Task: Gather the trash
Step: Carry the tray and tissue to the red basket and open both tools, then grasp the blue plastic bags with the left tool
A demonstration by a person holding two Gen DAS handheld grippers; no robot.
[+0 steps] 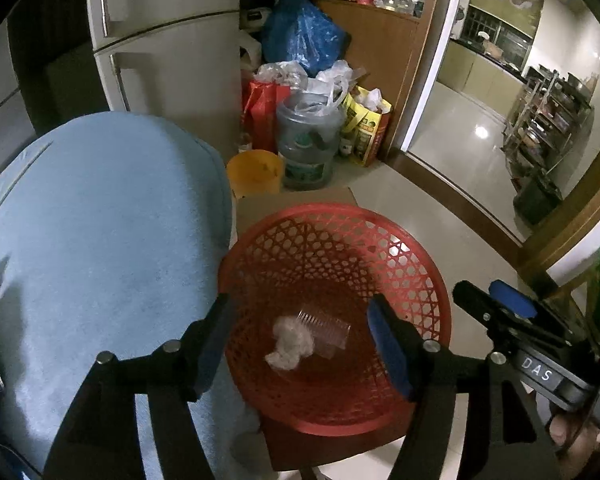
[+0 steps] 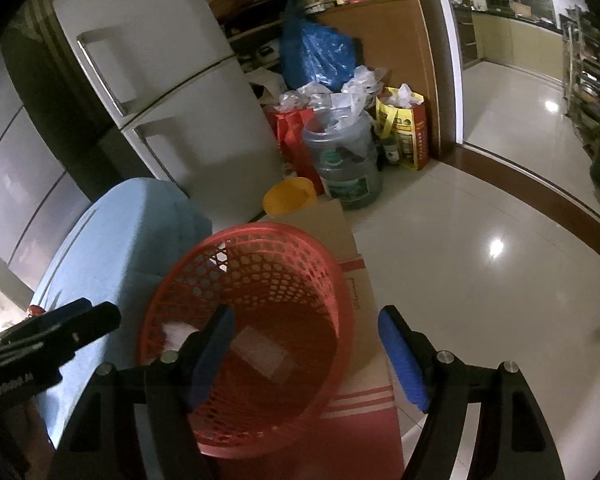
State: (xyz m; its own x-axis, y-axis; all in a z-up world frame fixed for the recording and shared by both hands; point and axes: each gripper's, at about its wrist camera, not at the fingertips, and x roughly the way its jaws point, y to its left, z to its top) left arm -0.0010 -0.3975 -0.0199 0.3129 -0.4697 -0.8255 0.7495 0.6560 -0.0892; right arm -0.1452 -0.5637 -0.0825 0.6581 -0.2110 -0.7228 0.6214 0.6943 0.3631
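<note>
**Both grippers spread over the red basket**

Low in the left wrist frame, the left gripper [image 1: 304,344] hangs with its blue-padded fingers [image 1: 388,350] wide apart, nothing between them. Below it sits the red basket [image 1: 416,256], centre of frame, and on its floor lie a crumpled white tissue [image 1: 289,344] and a clear ribbed plastic cup [image 1: 328,326] on its side, touching each other. At lower right of that frame the right gripper [image 1: 496,300] shows, seen from the side.

Over to the right wrist view: the right gripper [image 2: 306,354] is spread too, empty, its left finger over the basket's mouth [image 2: 236,240], its right finger outside the rim, above the cardboard box [image 2: 336,224] the basket rests on. A pale blue cushion [image 2: 116,232] lies at left, touching the basket. Upper middle: a fridge [image 2: 172,60], a blue bag [image 2: 316,52], a water jug [image 2: 346,160] and a yellow tub [image 2: 288,196].
</note>
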